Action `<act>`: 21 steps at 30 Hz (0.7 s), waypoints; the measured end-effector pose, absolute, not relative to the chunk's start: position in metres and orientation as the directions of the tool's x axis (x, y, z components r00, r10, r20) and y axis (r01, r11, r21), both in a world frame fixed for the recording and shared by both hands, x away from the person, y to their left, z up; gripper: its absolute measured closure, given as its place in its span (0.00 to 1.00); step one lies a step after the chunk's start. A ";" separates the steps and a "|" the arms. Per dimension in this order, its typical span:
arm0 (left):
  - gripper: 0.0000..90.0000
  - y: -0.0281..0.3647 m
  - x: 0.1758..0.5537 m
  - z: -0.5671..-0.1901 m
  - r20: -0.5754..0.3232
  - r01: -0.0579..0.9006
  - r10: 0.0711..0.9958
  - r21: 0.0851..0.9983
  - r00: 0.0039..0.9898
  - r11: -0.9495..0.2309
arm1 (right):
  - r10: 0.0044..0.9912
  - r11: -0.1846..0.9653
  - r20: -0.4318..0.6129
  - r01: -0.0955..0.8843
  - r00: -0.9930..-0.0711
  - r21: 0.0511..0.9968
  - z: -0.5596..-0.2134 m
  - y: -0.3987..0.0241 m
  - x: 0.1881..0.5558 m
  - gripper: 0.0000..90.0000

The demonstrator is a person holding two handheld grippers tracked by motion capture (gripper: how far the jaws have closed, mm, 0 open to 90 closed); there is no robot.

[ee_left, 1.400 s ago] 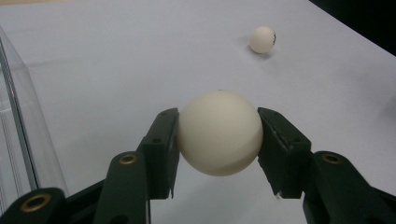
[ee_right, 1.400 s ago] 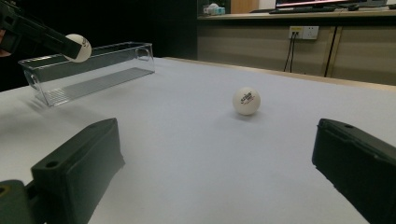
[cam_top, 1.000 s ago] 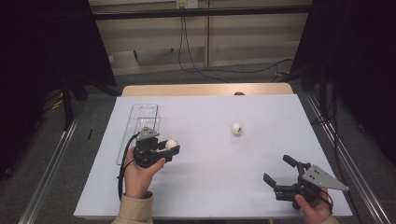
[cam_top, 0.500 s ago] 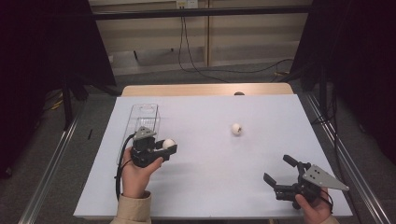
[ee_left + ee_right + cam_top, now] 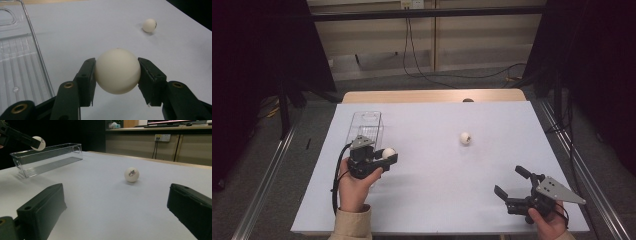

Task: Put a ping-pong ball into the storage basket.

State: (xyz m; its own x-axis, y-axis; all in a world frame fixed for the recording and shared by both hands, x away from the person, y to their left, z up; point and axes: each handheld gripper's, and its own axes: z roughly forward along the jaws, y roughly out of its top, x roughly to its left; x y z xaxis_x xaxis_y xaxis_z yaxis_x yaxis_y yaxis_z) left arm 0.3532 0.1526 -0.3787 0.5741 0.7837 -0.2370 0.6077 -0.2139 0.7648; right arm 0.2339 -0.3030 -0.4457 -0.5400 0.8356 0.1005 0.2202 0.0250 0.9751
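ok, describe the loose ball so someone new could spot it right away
Start from the white table and look toward its far right-of-centre area, well away from the clear plastic bin on the left. A small white ball sits alone there. Unlike the other ball, clamped in the left gripper, it lies free and shows printed lettering.

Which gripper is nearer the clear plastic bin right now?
Left. The left gripper, shut on a white ball, hangs right beside the clear plastic bin. The right gripper, jaws open, sits far across the table, near its front right corner.
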 end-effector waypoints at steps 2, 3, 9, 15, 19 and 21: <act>0.57 0.153 0.353 -0.378 -0.235 0.610 0.785 0.763 0.573 -0.216 | 0.835 0.026 0.099 0.218 -0.541 0.976 -0.446 -0.303 0.234 0.01; 0.57 0.154 0.353 -0.379 -0.236 0.610 0.787 0.764 0.570 -0.213 | 0.835 0.025 0.099 0.218 -0.541 0.976 -0.446 -0.303 0.234 0.01; 0.57 0.157 0.354 -0.379 -0.235 0.609 0.793 0.766 0.562 -0.205 | 0.835 0.025 0.099 0.218 -0.541 0.976 -0.446 -0.303 0.234 0.01; 0.57 0.160 0.353 -0.377 -0.235 0.608 0.795 0.768 0.560 -0.201 | 0.835 0.028 0.098 0.220 -0.541 0.975 -0.446 -0.302 0.234 0.01; 0.57 0.162 0.354 -0.378 -0.240 0.612 0.797 0.767 0.555 -0.195 | 0.835 0.027 0.098 0.219 -0.541 0.975 -0.446 -0.303 0.234 0.01; 0.57 0.163 0.354 -0.378 -0.237 0.612 0.799 0.767 0.552 -0.195 | 0.835 0.027 0.098 0.218 -0.541 0.976 -0.446 -0.303 0.234 0.01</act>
State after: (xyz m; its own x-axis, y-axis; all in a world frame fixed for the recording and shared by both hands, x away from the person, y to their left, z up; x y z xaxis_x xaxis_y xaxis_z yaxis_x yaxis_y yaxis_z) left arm 0.3539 0.1632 -0.3781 0.5525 0.7990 -0.2374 0.6115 -0.1950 0.7668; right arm 0.2337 -0.3031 -0.4458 -0.5413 0.8352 0.0977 0.2182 0.0273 0.9755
